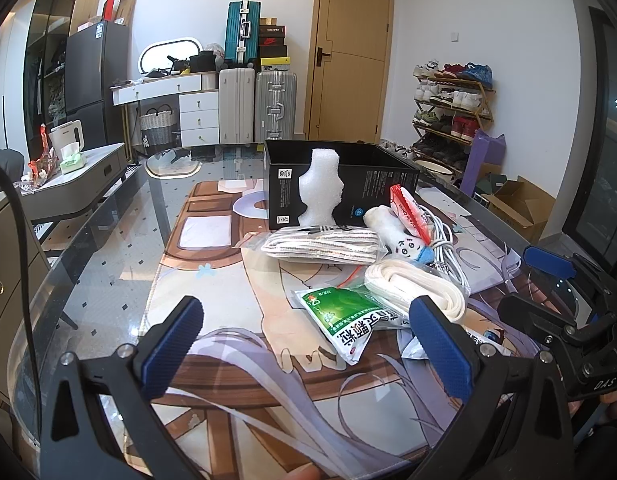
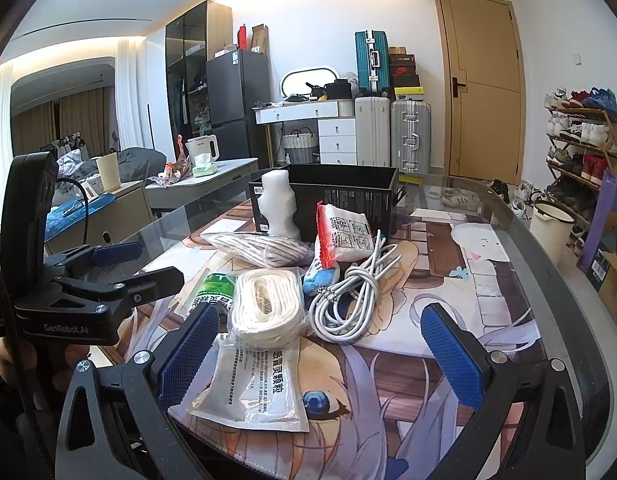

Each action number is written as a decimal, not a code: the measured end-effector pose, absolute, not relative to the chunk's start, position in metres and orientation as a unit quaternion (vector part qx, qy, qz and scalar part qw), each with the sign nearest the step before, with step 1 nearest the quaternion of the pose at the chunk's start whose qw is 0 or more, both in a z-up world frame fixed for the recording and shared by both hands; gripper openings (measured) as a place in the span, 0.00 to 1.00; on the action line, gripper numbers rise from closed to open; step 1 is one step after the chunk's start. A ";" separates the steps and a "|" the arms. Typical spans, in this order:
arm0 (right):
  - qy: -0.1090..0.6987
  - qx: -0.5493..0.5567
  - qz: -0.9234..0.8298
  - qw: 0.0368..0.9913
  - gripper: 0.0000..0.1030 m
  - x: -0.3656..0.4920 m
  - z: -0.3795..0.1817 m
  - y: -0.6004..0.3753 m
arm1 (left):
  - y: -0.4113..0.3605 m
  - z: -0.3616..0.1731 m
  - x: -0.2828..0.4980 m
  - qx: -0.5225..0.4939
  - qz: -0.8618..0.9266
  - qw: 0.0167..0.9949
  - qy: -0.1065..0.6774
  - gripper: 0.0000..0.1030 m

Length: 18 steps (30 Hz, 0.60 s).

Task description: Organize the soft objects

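Note:
A pile of soft things lies on the printed mat in front of an open black box [image 1: 340, 184] [image 2: 340, 196]. It holds a white foam piece [image 1: 321, 190] [image 2: 278, 210] leaning on the box, striped socks in a bag [image 1: 320, 244] [image 2: 260, 246], white rolled laces in a bag [image 1: 416, 286] [image 2: 266, 306], a green packet [image 1: 342, 320] [image 2: 214, 286], a red-and-white packet [image 1: 408, 208] [image 2: 342, 234], a small plush toy [image 1: 404, 240] [image 2: 318, 280], a grey cable [image 2: 348, 300] and a white sachet [image 2: 252, 388]. My left gripper [image 1: 304, 344] is open, the green packet between its fingers. My right gripper [image 2: 320, 356] is open above the sachet.
The glass table's curved edge [image 2: 548, 280] runs on the right. A side table with a kettle and tissue pack [image 1: 72, 160] stands left. Suitcases [image 1: 256, 108], a door and a shoe rack [image 1: 452, 112] are behind. The other gripper shows in each view's side [image 1: 568, 320] [image 2: 88, 280].

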State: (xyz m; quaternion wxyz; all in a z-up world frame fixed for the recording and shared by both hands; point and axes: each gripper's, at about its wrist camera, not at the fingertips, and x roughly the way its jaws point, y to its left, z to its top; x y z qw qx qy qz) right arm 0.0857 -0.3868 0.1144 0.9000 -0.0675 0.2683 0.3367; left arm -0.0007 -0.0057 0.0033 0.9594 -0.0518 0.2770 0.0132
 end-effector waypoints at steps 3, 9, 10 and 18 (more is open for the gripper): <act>0.269 -0.068 0.337 0.900 0.99 0.086 0.114 -0.387 | -0.007 0.004 -0.001 -0.052 0.013 0.959 0.277 1.00; 0.269 -0.068 0.337 0.900 0.99 0.086 0.114 -0.386 | -0.005 0.003 -0.001 -0.052 0.013 0.959 0.277 1.00; 0.269 -0.068 0.337 0.900 0.99 0.086 0.114 -0.387 | -0.006 0.003 -0.001 -0.052 0.013 0.960 0.277 1.00; 0.270 -0.070 0.339 0.899 0.99 0.087 0.113 -0.384 | -0.006 0.003 -0.001 -0.052 0.013 0.960 0.276 1.00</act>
